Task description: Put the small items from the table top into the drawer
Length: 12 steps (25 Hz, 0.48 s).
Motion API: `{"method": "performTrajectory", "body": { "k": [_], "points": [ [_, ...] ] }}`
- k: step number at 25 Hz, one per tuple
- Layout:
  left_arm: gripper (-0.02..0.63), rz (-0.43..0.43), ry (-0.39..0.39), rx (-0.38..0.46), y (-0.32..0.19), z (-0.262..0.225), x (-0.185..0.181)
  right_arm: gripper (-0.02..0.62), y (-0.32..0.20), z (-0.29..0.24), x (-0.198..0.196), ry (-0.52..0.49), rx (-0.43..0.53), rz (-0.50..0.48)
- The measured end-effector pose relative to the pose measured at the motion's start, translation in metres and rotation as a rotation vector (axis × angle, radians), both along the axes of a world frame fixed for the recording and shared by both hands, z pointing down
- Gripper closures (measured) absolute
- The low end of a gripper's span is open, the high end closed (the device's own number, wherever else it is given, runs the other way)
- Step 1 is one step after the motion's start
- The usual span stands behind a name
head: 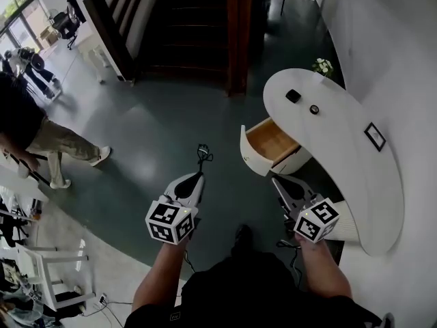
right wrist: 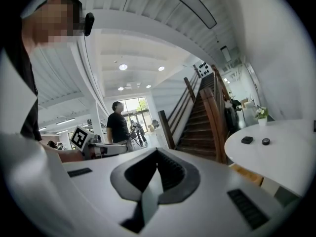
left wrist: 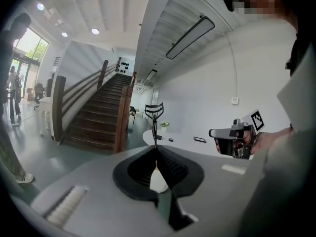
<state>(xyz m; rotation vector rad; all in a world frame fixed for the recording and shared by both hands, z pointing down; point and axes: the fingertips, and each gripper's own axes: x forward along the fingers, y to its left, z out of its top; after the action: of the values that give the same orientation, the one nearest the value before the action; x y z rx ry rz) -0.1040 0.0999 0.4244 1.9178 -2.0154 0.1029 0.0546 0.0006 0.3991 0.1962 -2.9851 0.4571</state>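
**Head view.** The left gripper, at 7 o'clock from the frame centre, has its jaws clamped on the handle end of a black metal eyelash curler. The curler's curved head points toward 12 o'clock above the dark grey-green floor. The right gripper, at 5 o'clock, has its jaws pressed together with nothing between them.

A white curved counter fills the 2-to-4 o'clock sector. Its white drawer with a pale wooden interior stands pulled out toward 8 o'clock, near the right gripper's tip. On the counter top lies a small black square item. Just beside it, at its 4 o'clock, is a small round black item. A black-framed flat rectangle lies further toward 4 o'clock, by the wall. A small pot of white flowers stands at the counter's 12 o'clock end. A dark wooden staircase rises at 12 o'clock.

**Left gripper view.** The eyelash curler stands upright from the closed jaw tips. The counter appears behind it, toward 3 o'clock.

**Right gripper view.** The jaws meet at the centre. The square item and the round item rest side by side on the counter at 3 o'clock.
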Motion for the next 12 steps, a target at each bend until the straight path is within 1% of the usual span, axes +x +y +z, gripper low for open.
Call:
{"method": "performTrajectory", "body": {
  "k": [5, 12],
  "points": [
    [0.591, -0.022, 0.012, -0.015, -0.024, 0.003, -0.02, 0.583, -0.03, -0.001, -0.015, -0.002, -0.008, -0.001],
    [0.591, -0.011, -0.002, -0.02, -0.065, -0.008, -0.028, 0.583, -0.069, -0.001, -0.02, -0.013, -0.026, 0.009]
  ]
}}
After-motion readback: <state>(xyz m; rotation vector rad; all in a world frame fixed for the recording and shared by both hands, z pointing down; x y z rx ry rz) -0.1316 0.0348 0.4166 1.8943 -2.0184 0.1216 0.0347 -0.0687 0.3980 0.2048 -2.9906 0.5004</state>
